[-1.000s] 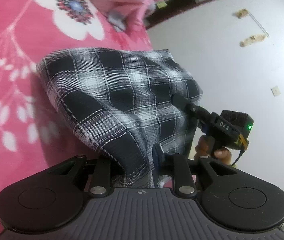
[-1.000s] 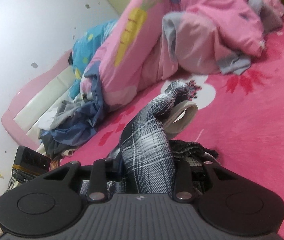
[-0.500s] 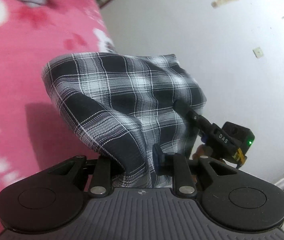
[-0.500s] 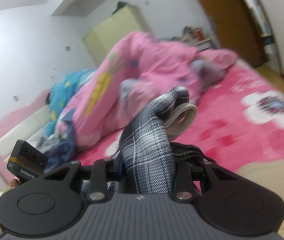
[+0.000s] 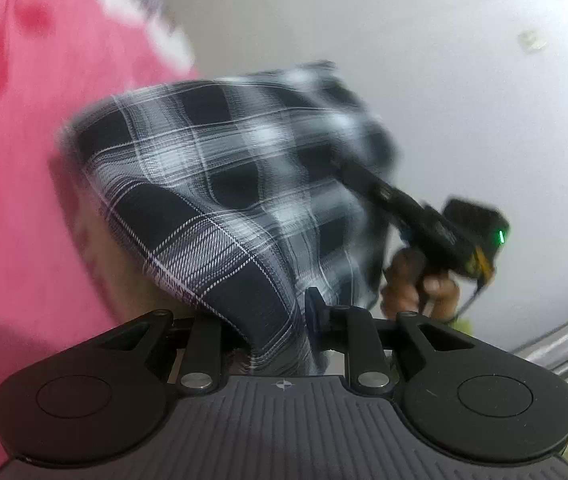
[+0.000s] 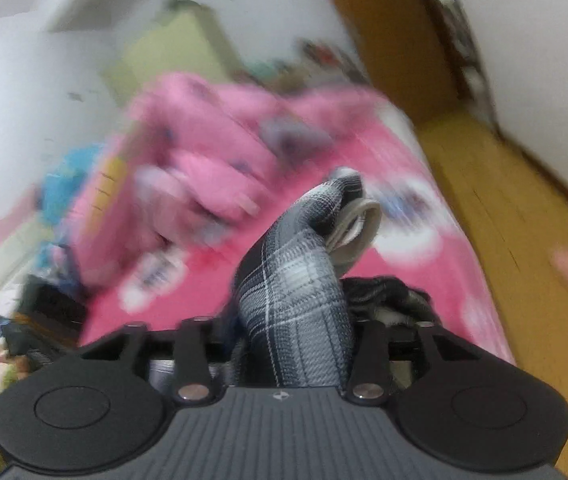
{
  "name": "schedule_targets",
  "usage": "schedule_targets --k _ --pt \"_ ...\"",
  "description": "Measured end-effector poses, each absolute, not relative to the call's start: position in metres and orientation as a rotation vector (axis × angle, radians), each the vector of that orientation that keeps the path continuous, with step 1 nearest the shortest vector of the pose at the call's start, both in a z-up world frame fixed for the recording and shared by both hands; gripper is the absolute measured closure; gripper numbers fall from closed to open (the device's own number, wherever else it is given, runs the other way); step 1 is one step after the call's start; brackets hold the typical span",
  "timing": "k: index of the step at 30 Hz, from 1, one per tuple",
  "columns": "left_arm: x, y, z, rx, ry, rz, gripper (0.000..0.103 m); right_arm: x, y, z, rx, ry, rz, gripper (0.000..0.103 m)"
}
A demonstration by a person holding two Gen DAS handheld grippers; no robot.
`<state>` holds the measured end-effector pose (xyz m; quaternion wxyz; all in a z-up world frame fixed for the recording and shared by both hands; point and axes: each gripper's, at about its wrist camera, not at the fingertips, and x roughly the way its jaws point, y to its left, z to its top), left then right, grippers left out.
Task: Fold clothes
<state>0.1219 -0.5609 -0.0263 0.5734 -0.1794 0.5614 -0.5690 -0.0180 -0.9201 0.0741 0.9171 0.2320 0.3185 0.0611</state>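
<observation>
A black-and-white plaid garment (image 5: 224, 184) hangs in the air, stretched between both grippers. My left gripper (image 5: 272, 320) is shut on its near edge, and the cloth covers the fingertips. In the left wrist view my right gripper (image 5: 347, 168) grips the far corner, with a hand (image 5: 415, 280) on its handle. In the right wrist view a fold of the plaid garment (image 6: 295, 292) stands up between the fingers of my right gripper (image 6: 291, 320), with a pale band (image 6: 359, 224) at its top. Those jaws are opening, with the cloth still between them.
A pink flowered bedspread (image 6: 423, 280) lies below, also on the left in the left wrist view (image 5: 16, 160). A pink quilt heap (image 6: 212, 152) and blue clothes (image 6: 64, 184) lie at the bed's far side. To the right are a wooden floor (image 6: 503, 208) and a brown door (image 6: 383, 40).
Both grippers have swung sideways with the garment still stretched between them. The views now take in the bed's edge, the white wall and the wooden floor. The frames are blurred by motion.
</observation>
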Motion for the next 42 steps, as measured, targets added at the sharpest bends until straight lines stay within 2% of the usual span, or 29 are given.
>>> schedule_targets --k 1,3,6,9,12,15,19,23,28,29,31,36,37,38,40,42 --pt "0.122 -0.562 -0.039 -0.423 1.336 -1.326 0.078 -0.016 -0.926 0.052 0.501 0.701 0.071 0.042" --pt "0.125 -0.557 -0.051 -0.47 1.352 -1.341 0.078 -0.026 -0.928 0.035 0.538 0.666 0.03 0.041" --pt "0.13 -0.548 -0.048 -0.487 1.343 -1.351 0.074 -0.048 -0.922 0.047 0.51 0.605 -0.024 0.03" --pt "0.132 -0.533 -0.04 -0.483 1.304 -1.356 0.06 -0.071 -0.916 0.063 0.48 0.549 -0.091 0.029" --pt "0.139 -0.515 -0.037 -0.506 1.283 -1.345 0.055 -0.101 -0.899 0.092 0.428 0.475 -0.219 0.029" --pt "0.154 -0.495 -0.038 -0.542 1.268 -1.293 0.054 -0.13 -0.847 0.114 0.295 0.354 -0.284 0.028" --pt "0.179 -0.482 -0.04 -0.603 1.26 -1.205 0.054 -0.139 -0.745 0.113 0.171 0.281 -0.383 0.027" --pt "0.199 -0.485 -0.037 -0.601 1.26 -1.173 0.054 -0.121 -0.655 0.075 0.033 0.287 -0.356 0.027" --pt "0.201 -0.513 -0.026 -0.595 1.261 -1.158 0.055 -0.075 -0.576 0.016 -0.379 0.389 -0.484 0.027" --pt "0.201 -0.516 -0.026 -0.591 1.256 -1.156 0.056 -0.065 -0.567 0.003 -0.479 0.418 -0.529 0.029" --pt "0.201 -0.52 -0.024 -0.577 1.243 -1.156 0.06 -0.052 -0.558 -0.012 -0.6 0.451 -0.601 0.042" --pt "0.199 -0.524 -0.023 -0.557 1.215 -1.156 0.068 -0.058 -0.563 -0.008 -0.589 0.486 -0.651 0.067" --pt "0.201 -0.527 -0.024 -0.559 1.213 -1.153 0.071 -0.061 -0.562 -0.006 -0.606 0.484 -0.657 0.082" --pt "0.201 -0.528 -0.022 -0.557 1.203 -1.16 0.073 -0.063 -0.56 -0.002 -0.635 0.477 -0.663 0.087" --pt "0.199 -0.529 -0.016 -0.55 1.177 -1.183 0.077 -0.069 -0.559 0.009 -0.716 0.463 -0.655 0.089" --pt "0.197 -0.531 -0.01 -0.543 1.15 -1.206 0.078 -0.077 -0.559 0.021 -0.798 0.45 -0.642 0.093"
